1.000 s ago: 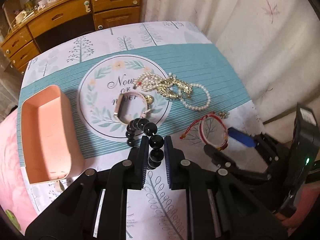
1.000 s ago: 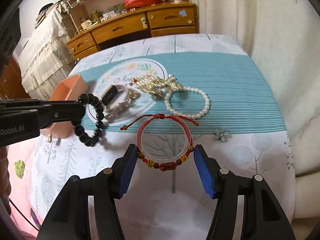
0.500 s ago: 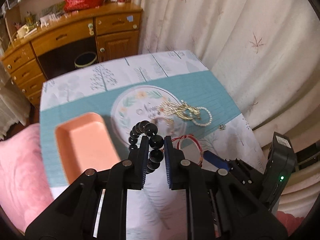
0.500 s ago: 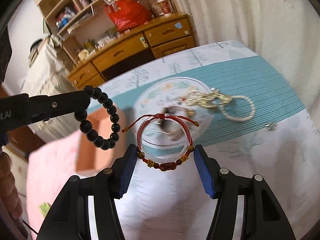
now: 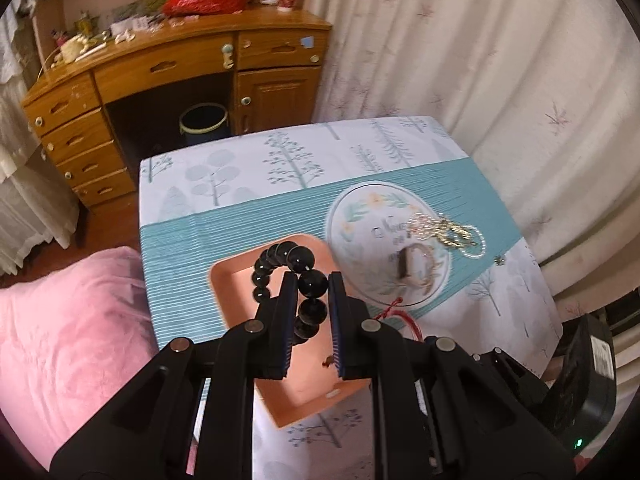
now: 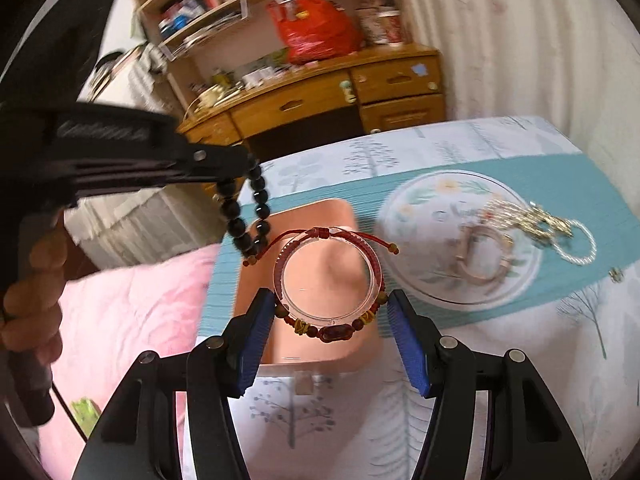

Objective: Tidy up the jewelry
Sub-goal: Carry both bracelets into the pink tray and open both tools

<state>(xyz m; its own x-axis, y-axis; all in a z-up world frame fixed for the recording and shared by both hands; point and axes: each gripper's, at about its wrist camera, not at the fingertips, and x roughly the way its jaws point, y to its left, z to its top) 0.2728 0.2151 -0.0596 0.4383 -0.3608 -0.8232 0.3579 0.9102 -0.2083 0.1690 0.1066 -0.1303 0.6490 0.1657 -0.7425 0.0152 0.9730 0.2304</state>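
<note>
My left gripper is shut on a black bead bracelet and holds it in the air above the peach tray. My right gripper is shut on a red cord bracelet with a clear ring, also held above the peach tray. The black beads and the left gripper show at the left of the right wrist view. A pearl bracelet, a gold chain and a pink band lie on the table.
The table has a teal and white tree-print cloth with a round printed mat. A pink blanket lies to the left. A wooden desk stands behind, curtains to the right.
Both grippers have risen and moved left with their bracelets, from over the mat to over the peach tray. Both grips are unchanged.
</note>
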